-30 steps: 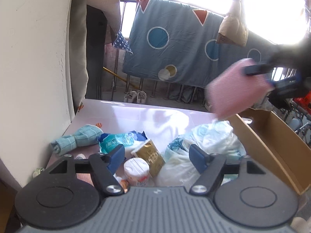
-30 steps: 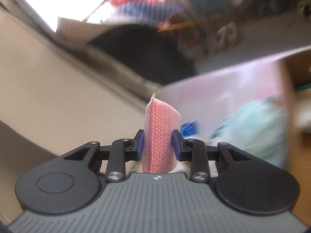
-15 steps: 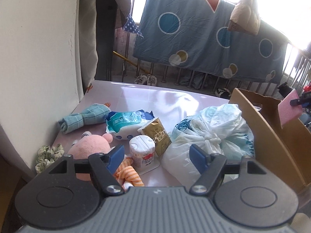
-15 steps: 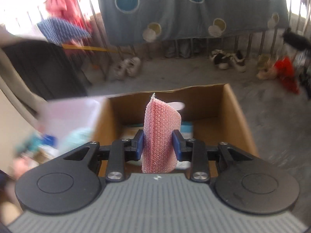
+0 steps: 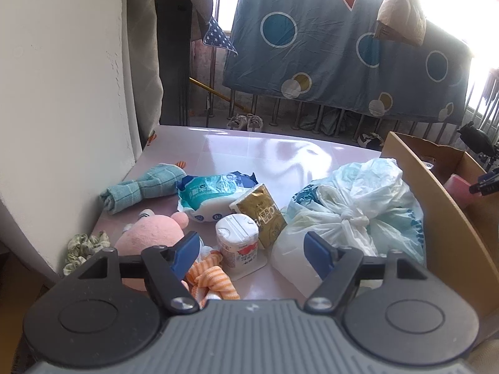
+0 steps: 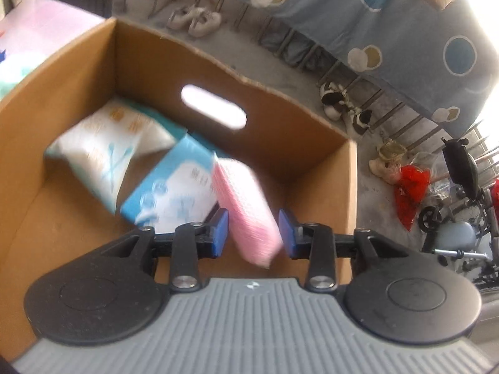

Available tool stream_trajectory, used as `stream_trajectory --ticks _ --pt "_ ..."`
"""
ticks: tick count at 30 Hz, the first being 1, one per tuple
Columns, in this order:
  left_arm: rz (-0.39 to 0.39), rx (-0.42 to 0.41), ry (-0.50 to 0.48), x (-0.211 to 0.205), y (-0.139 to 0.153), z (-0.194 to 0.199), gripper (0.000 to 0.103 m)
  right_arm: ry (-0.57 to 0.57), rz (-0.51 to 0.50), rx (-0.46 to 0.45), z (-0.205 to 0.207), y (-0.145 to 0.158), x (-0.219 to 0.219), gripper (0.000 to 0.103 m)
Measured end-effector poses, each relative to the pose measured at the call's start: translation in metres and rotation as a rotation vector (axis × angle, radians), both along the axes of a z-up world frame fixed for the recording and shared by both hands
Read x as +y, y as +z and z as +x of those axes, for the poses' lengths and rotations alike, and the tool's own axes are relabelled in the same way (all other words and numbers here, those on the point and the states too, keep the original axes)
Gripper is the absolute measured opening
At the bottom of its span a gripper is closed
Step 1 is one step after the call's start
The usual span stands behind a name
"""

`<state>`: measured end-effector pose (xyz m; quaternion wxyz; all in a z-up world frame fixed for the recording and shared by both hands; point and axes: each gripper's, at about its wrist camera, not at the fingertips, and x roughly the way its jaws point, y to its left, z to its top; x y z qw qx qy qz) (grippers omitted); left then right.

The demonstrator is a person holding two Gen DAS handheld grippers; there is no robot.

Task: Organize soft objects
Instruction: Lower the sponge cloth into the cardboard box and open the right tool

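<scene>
Pink sponge cloth [image 6: 246, 208] released over the cardboard box [image 6: 78, 71].
Right tool [image 6: 253, 233] has spread apart, letting it drop; left tool [image 5: 254, 247] hovers open above the surface [image 5: 249, 152].

White wall [image 5: 62, 93], railing [image 5: 296, 115], bright daylight

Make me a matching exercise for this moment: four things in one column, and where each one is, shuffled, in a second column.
Things:
1. pink sponge cloth
2. teal towel
3. tied plastic bag
4. blue-and-white packet

Places:
A. on the pink table, beside the white wall
B. lying on the floor of the cardboard box
C. between the parted pads of the right tool, over the box
D. on the table, against the outer side of the box

Pairs: 1-C, 2-A, 3-D, 4-B
</scene>
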<state>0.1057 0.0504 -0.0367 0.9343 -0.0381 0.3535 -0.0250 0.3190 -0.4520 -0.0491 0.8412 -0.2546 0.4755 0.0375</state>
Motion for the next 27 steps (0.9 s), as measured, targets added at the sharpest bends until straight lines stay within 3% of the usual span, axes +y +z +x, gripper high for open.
stream_trajectory --ticks 7,13,19,23,27 --pt "-0.021 0.001 -0.027 0.000 -0.003 -0.006 0.075 -0.099 0.102 0.025 -0.036 0.026 -0.014 0.039" --pt "-0.050 0.012 -0.002 0.010 -0.006 -0.006 0.075 -0.270 0.470 0.007 -0.040 0.050 -0.027 0.039" --pt "-0.049 0.017 0.014 0.014 -0.006 -0.008 0.075 -0.385 0.686 0.040 0.003 0.022 -0.018 0.036" --pt "-0.034 0.017 0.027 0.017 -0.005 -0.009 0.075 -0.426 0.728 0.081 0.035 -0.004 -0.007 0.033" --pt "-0.036 0.022 0.042 0.023 -0.006 -0.007 0.075 -0.456 0.699 0.173 0.046 -0.026 -0.001 0.033"
